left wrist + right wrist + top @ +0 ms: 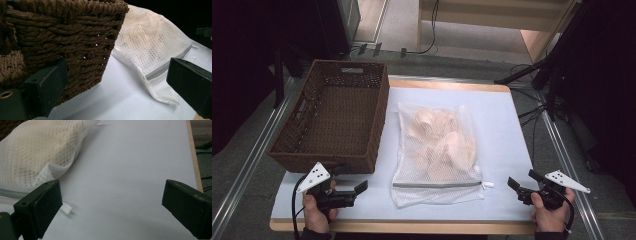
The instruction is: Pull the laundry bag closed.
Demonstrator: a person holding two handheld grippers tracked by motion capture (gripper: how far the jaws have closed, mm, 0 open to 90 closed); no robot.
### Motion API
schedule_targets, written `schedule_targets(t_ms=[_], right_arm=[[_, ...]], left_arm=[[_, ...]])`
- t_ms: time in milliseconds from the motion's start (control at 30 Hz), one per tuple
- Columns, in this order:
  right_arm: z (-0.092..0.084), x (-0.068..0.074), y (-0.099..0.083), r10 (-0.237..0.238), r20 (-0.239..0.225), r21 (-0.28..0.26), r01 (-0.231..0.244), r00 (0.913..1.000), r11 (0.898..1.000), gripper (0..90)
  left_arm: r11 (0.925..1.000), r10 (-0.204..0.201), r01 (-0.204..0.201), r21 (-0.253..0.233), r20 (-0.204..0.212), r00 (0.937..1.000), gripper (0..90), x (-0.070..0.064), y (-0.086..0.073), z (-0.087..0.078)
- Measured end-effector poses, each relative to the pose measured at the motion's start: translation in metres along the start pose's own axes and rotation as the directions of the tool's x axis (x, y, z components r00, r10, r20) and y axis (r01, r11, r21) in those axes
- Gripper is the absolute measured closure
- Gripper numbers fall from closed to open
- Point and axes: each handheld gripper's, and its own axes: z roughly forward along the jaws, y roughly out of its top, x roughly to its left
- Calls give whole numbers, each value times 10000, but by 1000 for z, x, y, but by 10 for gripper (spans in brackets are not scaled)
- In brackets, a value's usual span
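Nothing looks started: mesh bag (438, 152) lies zipped mid-frame on the table (507, 150), wicker basket (334, 117) upper left sits empty, left gripper (346, 191) and right gripper (521, 184) both spread wide, holding nothing.

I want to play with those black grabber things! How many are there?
2. The left gripper is held at the table's near edge, just in front of the basket. The right gripper is held at the near right corner, beside the mesh bag.
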Motion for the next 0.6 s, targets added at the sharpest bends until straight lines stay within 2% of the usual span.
schedule_targets(t_ms=[600], right_arm=[[1,0,0,-38,-11,-9,38,10000,10000,38]], left_arm=[[10000,-12,12,-42,39,10000,44,-2,1,1]])
